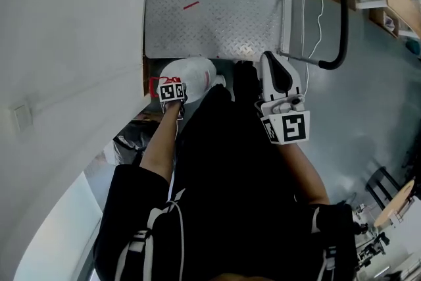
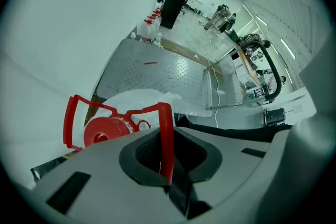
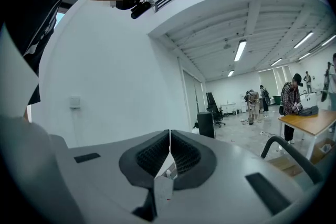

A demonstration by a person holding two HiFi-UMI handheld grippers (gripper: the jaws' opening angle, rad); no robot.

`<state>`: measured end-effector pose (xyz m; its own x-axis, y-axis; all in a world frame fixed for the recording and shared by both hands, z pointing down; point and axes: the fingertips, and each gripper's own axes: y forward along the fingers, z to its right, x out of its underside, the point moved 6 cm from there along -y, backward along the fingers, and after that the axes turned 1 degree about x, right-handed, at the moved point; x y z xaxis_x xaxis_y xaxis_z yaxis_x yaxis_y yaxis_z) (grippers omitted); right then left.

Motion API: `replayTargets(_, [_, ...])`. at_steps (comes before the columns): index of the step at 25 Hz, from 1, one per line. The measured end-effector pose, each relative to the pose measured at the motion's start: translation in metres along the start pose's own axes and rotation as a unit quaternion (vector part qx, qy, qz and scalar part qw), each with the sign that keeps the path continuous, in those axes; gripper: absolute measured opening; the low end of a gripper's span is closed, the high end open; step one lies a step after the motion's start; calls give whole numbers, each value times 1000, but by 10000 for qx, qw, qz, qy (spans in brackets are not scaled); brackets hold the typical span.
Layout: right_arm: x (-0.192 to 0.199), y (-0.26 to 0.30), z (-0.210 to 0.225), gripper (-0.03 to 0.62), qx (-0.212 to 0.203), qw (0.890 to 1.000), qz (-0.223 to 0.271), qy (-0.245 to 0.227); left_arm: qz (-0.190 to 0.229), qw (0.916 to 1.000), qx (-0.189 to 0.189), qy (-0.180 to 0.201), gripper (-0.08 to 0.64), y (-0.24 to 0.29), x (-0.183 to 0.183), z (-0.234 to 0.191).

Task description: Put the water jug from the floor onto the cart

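The fingers (image 2: 143,153) of the left gripper (image 2: 167,161) are clamped on the thin red handle (image 2: 167,123) of the water jug (image 2: 137,99). Its red cap (image 2: 102,134) shows at lower left of that view. The right gripper (image 3: 169,152) has its fingers pressed together with nothing between them. In the head view the jug sits centre-left, just below the near edge of the cart (image 1: 217,16), whose metal deck fills the upper middle.

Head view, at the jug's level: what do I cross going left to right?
white wall → water jug → right gripper → cart handle
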<state>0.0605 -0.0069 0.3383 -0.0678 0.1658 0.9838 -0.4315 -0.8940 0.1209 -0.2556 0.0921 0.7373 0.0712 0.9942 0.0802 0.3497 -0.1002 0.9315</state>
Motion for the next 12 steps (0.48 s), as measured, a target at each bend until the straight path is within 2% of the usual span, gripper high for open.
replayTargets(5, [-8,18,34,18,38,9998,111,173,-101,9999,-29,-35,46,-2,-38,29])
replayTargets(8, [-16,27,57,18,70,9995,231,214,-153,9998,2,111,46,-5,-54,48])
replayTargets(12, [-21,36,95,18,201,9985,380,337,-19,9997,75,252,46,-6,-80,68])
